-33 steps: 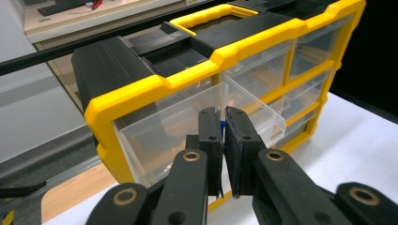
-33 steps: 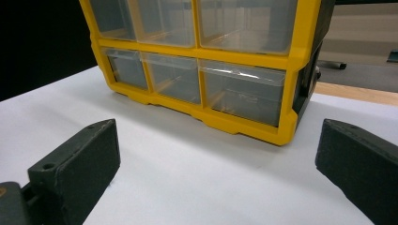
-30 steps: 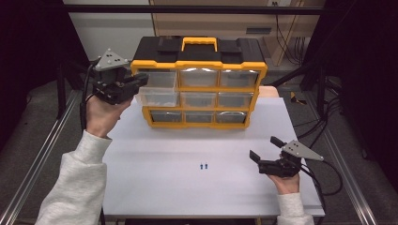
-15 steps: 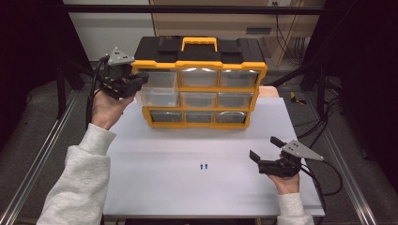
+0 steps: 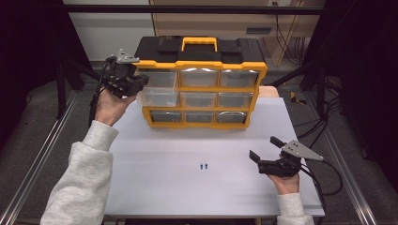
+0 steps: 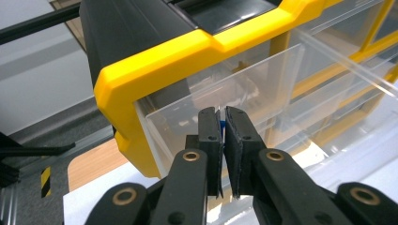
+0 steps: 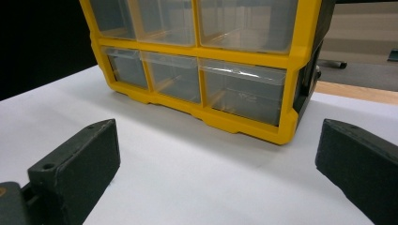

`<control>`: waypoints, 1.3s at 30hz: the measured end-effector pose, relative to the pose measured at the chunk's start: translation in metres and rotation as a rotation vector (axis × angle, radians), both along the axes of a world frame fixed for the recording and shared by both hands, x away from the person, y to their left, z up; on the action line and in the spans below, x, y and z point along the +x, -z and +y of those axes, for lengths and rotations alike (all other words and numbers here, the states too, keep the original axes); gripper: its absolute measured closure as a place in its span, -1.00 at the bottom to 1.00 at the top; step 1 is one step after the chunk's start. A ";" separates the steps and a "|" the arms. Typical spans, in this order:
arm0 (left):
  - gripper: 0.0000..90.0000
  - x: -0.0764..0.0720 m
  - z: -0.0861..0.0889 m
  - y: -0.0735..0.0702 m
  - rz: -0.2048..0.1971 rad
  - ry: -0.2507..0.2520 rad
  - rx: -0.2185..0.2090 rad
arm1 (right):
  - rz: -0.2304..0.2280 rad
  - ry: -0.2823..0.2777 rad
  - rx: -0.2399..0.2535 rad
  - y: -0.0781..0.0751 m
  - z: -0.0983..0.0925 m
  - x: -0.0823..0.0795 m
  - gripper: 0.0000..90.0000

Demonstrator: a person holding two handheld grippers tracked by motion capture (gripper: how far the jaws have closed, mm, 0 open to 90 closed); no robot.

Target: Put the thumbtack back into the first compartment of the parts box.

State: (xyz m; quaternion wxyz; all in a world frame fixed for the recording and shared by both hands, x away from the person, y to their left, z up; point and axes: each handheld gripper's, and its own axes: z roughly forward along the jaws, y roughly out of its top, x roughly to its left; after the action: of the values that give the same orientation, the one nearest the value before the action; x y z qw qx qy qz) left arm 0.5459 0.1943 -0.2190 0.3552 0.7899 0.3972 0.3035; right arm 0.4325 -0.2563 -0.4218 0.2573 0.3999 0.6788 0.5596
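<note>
**Ana:** Since a second ago, the left gripper [image 5: 141, 83] has travelled from beside the yellow organizer's left edge in toward its top-left drawer [image 6: 225, 101], sinking a touch. Its jaws are nearly pressed together, pinching a small blue part [image 6: 222, 125] that peeks out as a sliver between the pads.

**Ben:** And where does that part sit against the drawer?

**Ana:** In the left gripper view it hangs right at the clear front wall of the pulled-out drawer, at about 12 o'clock from the jaws. Whether it is already over the rim or just short of it, I cannot tell.

**Ben:** So the drop-off is close?

**Ana:** I'd judge so. The carry looks nearly done; what remains is getting the tips over the open drawer and spreading the jaws.

**Ben:** The other hand?

**Ana:** The right gripper [image 5: 263, 156] hasn't budged. It rests on the white table [image 5: 155, 187] at about 4 o'clock from the organizer [image 5: 202, 65], jaws spread wide with nothing between them.

**Ben:** Anything left to collect?

**Ana:** Two small blue parts [image 5: 203, 166] lie side by side on the table, at roughly 9 o'clock from the right gripper, well apart from it. Likely they go next.
</note>
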 end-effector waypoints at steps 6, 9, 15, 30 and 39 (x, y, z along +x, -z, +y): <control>0.87 0.006 -0.002 0.003 0.024 -0.015 0.005 | -0.001 0.000 0.001 0.000 0.000 0.000 -0.98; 0.81 0.009 -0.003 0.004 0.021 -0.029 0.002 | -0.004 -0.002 0.003 0.000 0.000 0.000 -0.98; 0.58 0.006 -0.001 0.002 -0.014 -0.033 -0.044 | -0.010 -0.006 0.002 0.000 -0.001 0.000 -0.99; -0.49 -0.035 0.007 -0.009 -0.144 0.036 -0.167 | -0.010 -0.003 0.009 -0.001 -0.001 0.000 -0.99; -0.83 -0.062 0.020 -0.002 -0.201 0.058 -0.230 | -0.011 0.000 0.013 -0.001 -0.001 -0.001 -0.99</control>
State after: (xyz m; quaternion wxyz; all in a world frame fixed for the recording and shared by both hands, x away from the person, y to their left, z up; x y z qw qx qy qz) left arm 0.4839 0.2140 -0.2165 0.4897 0.7207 0.3688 0.3235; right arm 0.4319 -0.2571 -0.4206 0.2585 0.3987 0.6736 0.5661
